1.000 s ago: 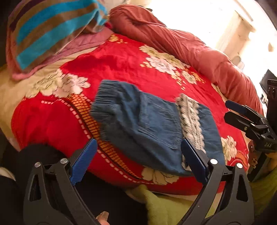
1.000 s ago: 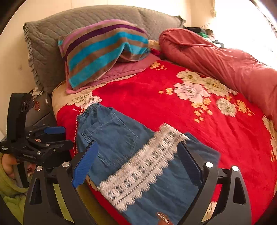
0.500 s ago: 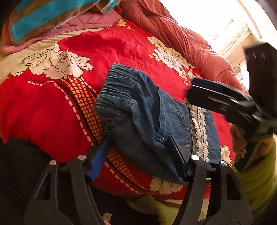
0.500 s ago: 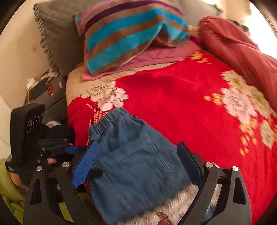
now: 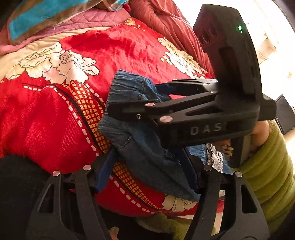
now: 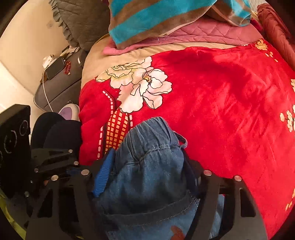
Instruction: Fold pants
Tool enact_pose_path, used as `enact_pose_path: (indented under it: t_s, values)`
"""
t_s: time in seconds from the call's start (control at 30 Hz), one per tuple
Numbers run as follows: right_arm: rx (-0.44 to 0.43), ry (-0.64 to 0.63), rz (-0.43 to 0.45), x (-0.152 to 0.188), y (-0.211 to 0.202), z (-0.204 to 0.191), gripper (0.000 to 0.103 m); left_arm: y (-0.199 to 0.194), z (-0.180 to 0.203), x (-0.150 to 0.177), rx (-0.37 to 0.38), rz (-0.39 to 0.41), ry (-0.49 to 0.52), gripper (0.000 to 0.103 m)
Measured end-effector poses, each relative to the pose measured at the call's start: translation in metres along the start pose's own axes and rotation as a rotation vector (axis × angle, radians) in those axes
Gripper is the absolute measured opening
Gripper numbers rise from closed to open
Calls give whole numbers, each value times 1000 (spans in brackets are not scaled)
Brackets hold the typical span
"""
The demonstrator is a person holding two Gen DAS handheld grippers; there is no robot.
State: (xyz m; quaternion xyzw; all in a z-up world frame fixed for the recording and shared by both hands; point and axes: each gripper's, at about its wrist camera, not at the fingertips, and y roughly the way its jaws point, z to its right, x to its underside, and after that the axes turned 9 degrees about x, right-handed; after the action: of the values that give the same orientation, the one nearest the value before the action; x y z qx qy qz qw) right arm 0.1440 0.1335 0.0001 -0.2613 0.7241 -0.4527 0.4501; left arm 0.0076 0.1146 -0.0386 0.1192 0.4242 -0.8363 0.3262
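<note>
Right wrist view shows your right claw [image 6: 145, 179] closing around the pants [image 6: 147, 166] waistband, while your left claw [image 5: 147, 169] is clamped on its near corner, ready for lifting.

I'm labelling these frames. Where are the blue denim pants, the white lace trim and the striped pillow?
blue denim pants [image 6: 147, 166], right wrist view, bunched waistband.
white lace trim [image 5: 214, 158], left wrist view, strip beside the denim.
striped pillow [image 6: 166, 16], right wrist view, turquoise stripe.
</note>
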Motion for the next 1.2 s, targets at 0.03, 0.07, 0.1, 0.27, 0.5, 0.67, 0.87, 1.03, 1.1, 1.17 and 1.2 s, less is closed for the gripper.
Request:
enact_pose_path:
  t_s: [0.03, 0.07, 0.1, 0.27, 0.5, 0.67, 0.87, 1.03, 1.1, 1.17, 1.2]
  values:
    - [-18, 16, 14, 2, -6, 4, 53, 0, 0, -1, 1, 1, 2, 60]
    - [-37, 25, 30, 6, -13, 7, 45, 0, 1, -2, 1, 2, 3, 61]
    - [-47, 28, 44, 8, -18, 8, 42, -1, 2, -2, 6, 5, 7, 63]
    - [-82, 73, 159, 30, -62, 16, 35, -9, 11, -1, 73, 20, 22, 75]
    - [-106, 147, 311, 74, -129, 42, 35, 9, 33, -3, 157, -27, 33, 87]
    - [-102, 219, 380, 107, -157, 57, 35, 31, 71, -6, 235, -92, 94, 87]
    - [-61, 341, 479, 167, -189, 78, 58, 48, 132, 5, 337, -142, 236, 87]
    - [29, 528, 475, 233, -194, 105, 77, 69, 160, 33, 332, -227, 362, 87]
    - [77, 593, 445, 253, -189, 110, 79, 78, 162, 46, 316, -263, 394, 87]
    - [121, 648, 426, 269, -184, 109, 80, 83, 164, 55, 293, -284, 417, 87]
    - [122, 666, 427, 272, -181, 108, 80, 85, 166, 60, 266, -284, 441, 87]
